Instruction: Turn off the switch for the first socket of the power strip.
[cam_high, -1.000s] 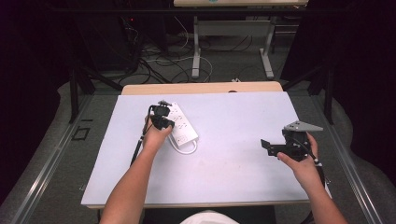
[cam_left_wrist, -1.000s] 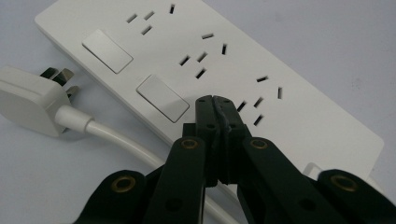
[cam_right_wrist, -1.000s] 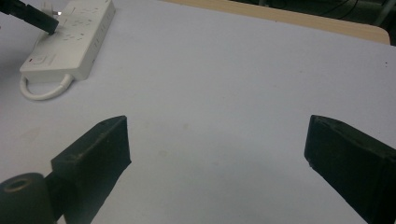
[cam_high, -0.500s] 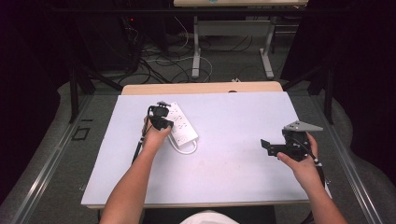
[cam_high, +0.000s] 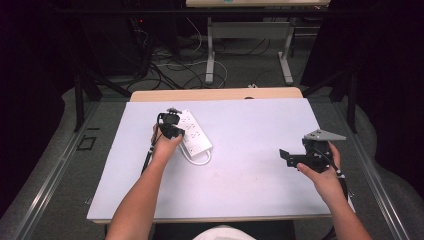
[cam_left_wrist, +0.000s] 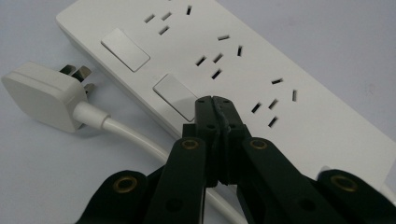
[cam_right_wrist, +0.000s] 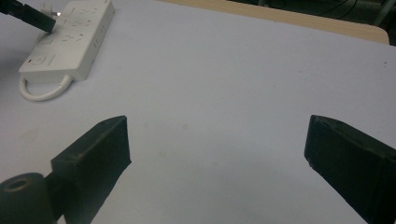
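1. Here, one white power strip (cam_high: 193, 131) lies flat on the pale table (cam_high: 250, 185), left of its middle and angled away from the person; in the left gripper view the same strip (cam_left_wrist: 261, 70) runs from upper left to lower right.
2. In that view three socket groups are in sight along the strip, plus part of a fourth at the upper edge; two flat rocker switches sit beside them, one (cam_left_wrist: 125, 49) near the far end and one (cam_left_wrist: 176, 95) closer in.
3. One white plug (cam_left_wrist: 44, 95) with bare metal prongs lies on the table just beside the strip's long edge; its white cord (cam_left_wrist: 135, 135) curves back toward the strip; from above the cord (cam_high: 197, 159) shows as one loop at the strip's near end.
4. The left gripper (cam_left_wrist: 214, 100) has both black jaws pressed together with nothing between them; their joined tip sits at the nearer switch, though whether it touches I cannot tell; in the high view this gripper (cam_high: 171, 125) is over the strip, held by the left hand (cam_high: 165, 145).
5. The right gripper (cam_high: 285, 155) is held by the right hand (cam_high: 320, 172) above bare table, well apart from the strip; in its own view the right gripper (cam_right_wrist: 217, 140) has two jaws spread wide and empty, with the strip (cam_right_wrist: 70, 42) far off at the upper left.
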